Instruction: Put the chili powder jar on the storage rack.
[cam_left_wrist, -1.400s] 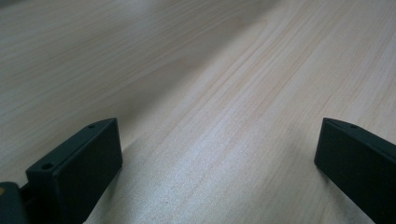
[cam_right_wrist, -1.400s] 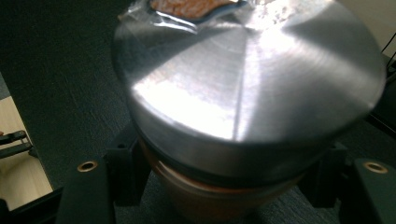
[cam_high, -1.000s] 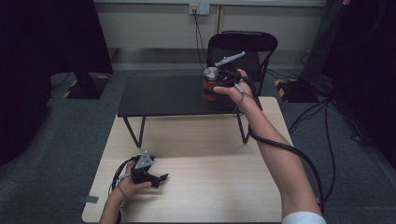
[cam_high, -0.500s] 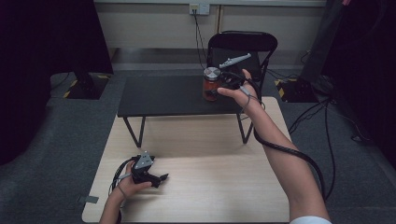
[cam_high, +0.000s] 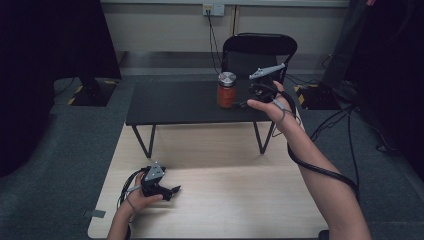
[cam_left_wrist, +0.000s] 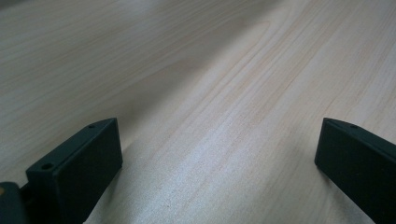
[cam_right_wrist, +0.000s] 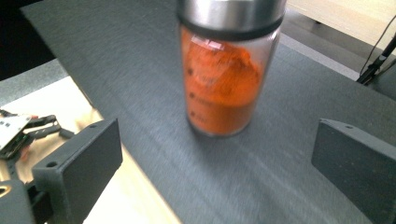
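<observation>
Jar (cam_high: 226, 90) of orange powder, steel lid, stands upright on the dark counter (cam_high: 170, 102), near its right end. Right gripper (cam_high: 248, 102) just beside it, fingers spread wide, holding nothing. Left gripper (cam_high: 172, 190) rests on the pale counter (cam_high: 240, 200), fingers wide, empty. Judgement: jar placed and released; no further step evident.

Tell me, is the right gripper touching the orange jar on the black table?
Apart. In the right gripper view the right gripper has its jaws spread wide, with bare black table between them and the jar standing beyond.
</observation>
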